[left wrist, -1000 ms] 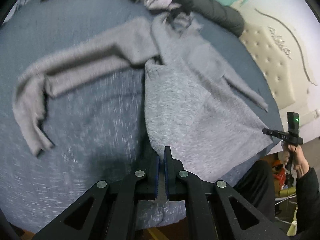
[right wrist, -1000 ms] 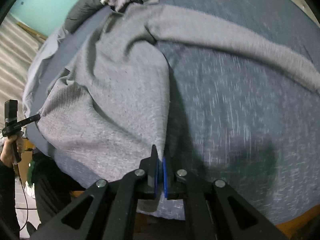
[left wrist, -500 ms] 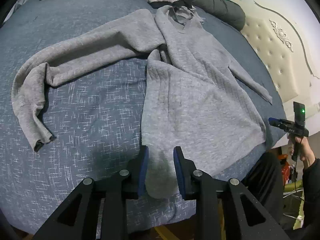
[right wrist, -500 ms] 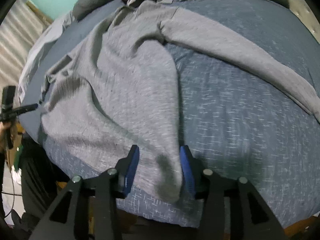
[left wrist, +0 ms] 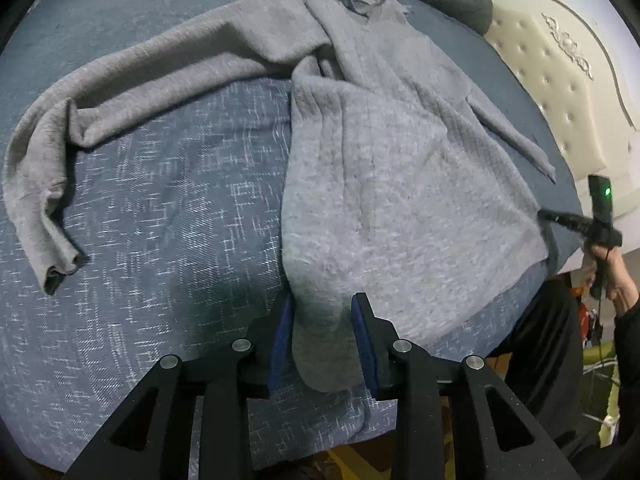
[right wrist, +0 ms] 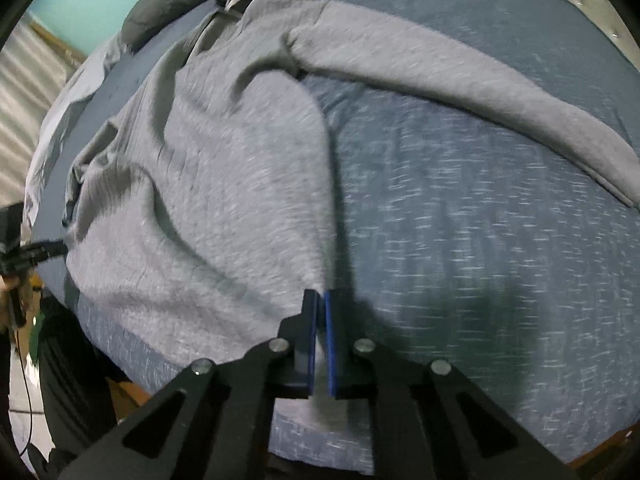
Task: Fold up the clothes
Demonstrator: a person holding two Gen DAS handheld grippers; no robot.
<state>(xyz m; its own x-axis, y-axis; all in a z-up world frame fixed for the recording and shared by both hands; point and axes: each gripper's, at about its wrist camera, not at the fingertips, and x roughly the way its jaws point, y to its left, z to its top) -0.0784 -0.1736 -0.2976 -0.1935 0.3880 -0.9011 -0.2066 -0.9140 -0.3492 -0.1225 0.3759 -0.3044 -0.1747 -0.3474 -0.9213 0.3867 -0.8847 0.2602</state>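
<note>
While half a second ago both sets of jaws gaped, the right gripper now pinches the sweater hem; the left gripper is closing around it

A grey knitted sweater lies spread flat on a blue bed, its hem nearest the tools. One long sleeve stretches far out to the side, bending back at the cuff. The other sleeve lies narrow along the body's opposite edge.
</note>
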